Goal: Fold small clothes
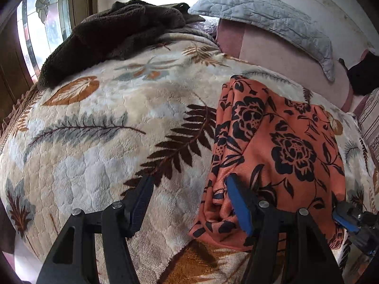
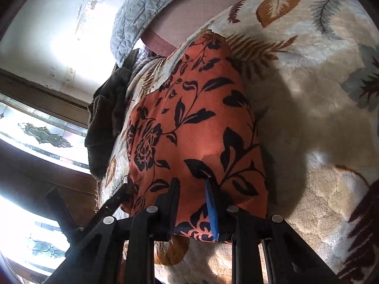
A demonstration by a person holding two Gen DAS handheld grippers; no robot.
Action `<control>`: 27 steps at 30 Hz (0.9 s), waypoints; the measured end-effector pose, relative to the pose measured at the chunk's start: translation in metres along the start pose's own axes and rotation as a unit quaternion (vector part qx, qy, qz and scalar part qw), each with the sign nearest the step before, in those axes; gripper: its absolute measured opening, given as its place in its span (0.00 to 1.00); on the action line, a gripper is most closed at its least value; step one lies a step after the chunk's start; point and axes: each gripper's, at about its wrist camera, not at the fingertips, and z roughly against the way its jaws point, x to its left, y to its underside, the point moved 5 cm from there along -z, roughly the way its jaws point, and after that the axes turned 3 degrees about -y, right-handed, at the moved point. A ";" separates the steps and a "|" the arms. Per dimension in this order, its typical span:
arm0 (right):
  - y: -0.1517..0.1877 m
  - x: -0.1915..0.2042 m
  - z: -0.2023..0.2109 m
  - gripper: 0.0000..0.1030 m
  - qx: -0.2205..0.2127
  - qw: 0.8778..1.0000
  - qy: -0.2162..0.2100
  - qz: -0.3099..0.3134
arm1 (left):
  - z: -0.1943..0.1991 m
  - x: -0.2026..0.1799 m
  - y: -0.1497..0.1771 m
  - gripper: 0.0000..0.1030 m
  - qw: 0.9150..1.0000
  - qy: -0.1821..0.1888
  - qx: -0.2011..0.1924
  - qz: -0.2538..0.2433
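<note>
An orange garment with black flowers [image 1: 279, 142] lies folded lengthwise on a cream leaf-print blanket [image 1: 99, 123]. My left gripper [image 1: 189, 182] is open just above the blanket. Its right finger [image 1: 239, 203] rests on the garment's near left edge and its left finger [image 1: 142, 198] is over bare blanket. In the right wrist view the garment [image 2: 189, 127] fills the middle, and my right gripper [image 2: 191, 189] stands partly open with both fingers on the garment's near edge. The cloth runs between the jaws, but I cannot see them pinching it. The right gripper also shows in the left wrist view [image 1: 350, 220].
A dark brown fleece [image 1: 113, 33] is heaped at the blanket's far left. A grey quilted pillow [image 1: 267, 16] and a pink sheet [image 1: 284, 56] lie behind. A stained-glass window [image 1: 40, 23] is at far left. A dark item [image 1: 362, 75] sits at far right.
</note>
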 end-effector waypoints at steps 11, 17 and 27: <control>-0.105 -0.001 -0.037 0.27 -0.036 0.997 0.054 -0.029 | -0.003 -0.003 -0.003 0.64 0.999 -0.004 -0.011 -0.036; -0.112 -0.012 -0.066 0.27 -0.013 0.996 0.085 -0.033 | -0.007 -0.002 -0.007 0.65 1.000 0.005 -0.003 -0.022; -0.045 0.024 0.010 0.28 -0.001 0.999 0.012 0.038 | 0.011 0.015 -0.011 0.65 0.999 0.031 -0.024 0.021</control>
